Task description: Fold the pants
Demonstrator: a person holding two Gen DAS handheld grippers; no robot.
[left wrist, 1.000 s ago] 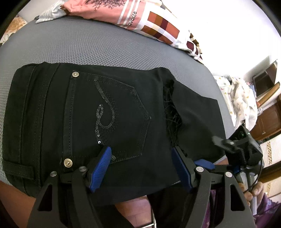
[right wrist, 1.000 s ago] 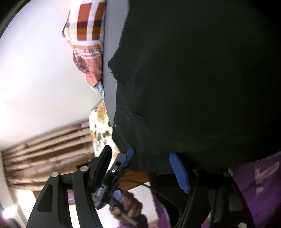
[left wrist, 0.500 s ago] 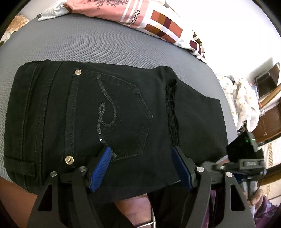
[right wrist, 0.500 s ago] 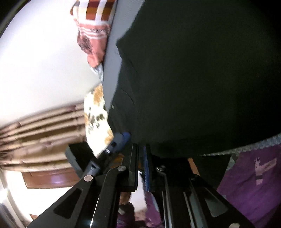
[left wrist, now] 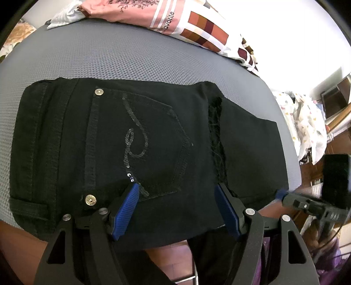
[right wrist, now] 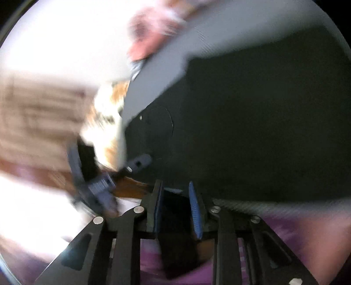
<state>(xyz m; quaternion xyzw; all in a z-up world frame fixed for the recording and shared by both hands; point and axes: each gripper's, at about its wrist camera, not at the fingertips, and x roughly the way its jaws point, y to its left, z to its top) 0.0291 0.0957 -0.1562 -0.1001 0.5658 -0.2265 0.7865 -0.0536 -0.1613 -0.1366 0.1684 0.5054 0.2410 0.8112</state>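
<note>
The left gripper [left wrist: 176,210] has its blue-padded fingers [left wrist: 126,208] spread wide, hovering over the near edge of the folded black jeans [left wrist: 136,140] with nothing between the pads. The jeans lie flat on the grey mesh surface [left wrist: 131,57], back pocket with its sequin swirl [left wrist: 133,142] facing up, a brass rivet [left wrist: 90,200] just beside the left pad, and a frayed seam [left wrist: 216,140] running down toward the right pad. A pink printed cloth [left wrist: 175,19] lies at the far edge of the surface, well apart from the jeans.

The right gripper [right wrist: 176,206] has its jaws partly apart, a narrow gap between the blue pads. Dark fabric shows in that gap, but the blurred right wrist view does not make clear whether the pads touch it. In the left wrist view this gripper [left wrist: 307,203] sits at the jeans' right corner.

Half a second ago the right gripper's jaws were pressed together; they are now parted, and its view has swung, smearing the picture. The left gripper keeps the same wide spread and the same place over the pocket. The jeans have not shifted on the surface.
</note>
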